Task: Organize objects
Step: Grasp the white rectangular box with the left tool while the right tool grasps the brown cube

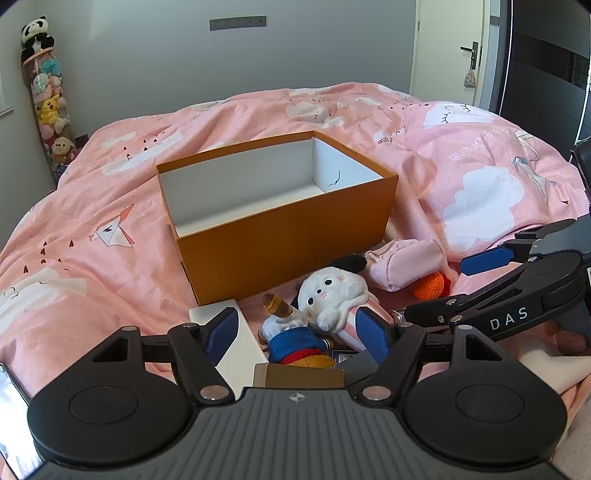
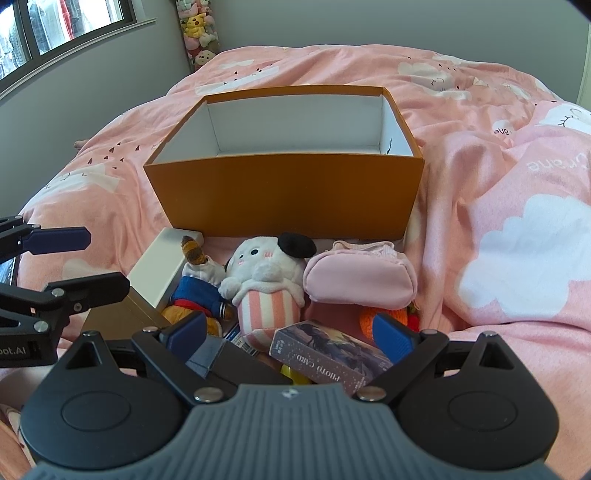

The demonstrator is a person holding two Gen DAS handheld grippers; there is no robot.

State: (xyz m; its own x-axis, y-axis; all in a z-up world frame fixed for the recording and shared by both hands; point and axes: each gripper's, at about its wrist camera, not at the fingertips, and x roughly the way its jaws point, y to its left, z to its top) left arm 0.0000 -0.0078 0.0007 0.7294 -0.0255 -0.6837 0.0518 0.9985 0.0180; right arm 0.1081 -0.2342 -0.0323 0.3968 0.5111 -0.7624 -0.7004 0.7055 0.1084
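Note:
An open orange box (image 1: 288,236) (image 2: 288,195) with a white, empty inside stands on the pink bed. In front of it lies a pile: a white cupcake plush (image 1: 332,291) (image 2: 266,280), a small doll in blue (image 1: 291,339) (image 2: 195,291), a pink pouch (image 1: 406,262) (image 2: 362,280), an orange crochet toy (image 1: 430,286), a white box (image 1: 240,336) (image 2: 159,269), a gold box (image 2: 122,314) and a photo card box (image 2: 332,354). My left gripper (image 1: 295,334) is open over the doll. My right gripper (image 2: 291,336) is open over the card box.
The pink duvet (image 1: 110,206) is rumpled, with a raised fold at the right (image 2: 517,221). A tube of plush toys (image 1: 48,99) stands in the far corner. A door (image 1: 458,51) is at the back right, a window (image 2: 55,29) at the left.

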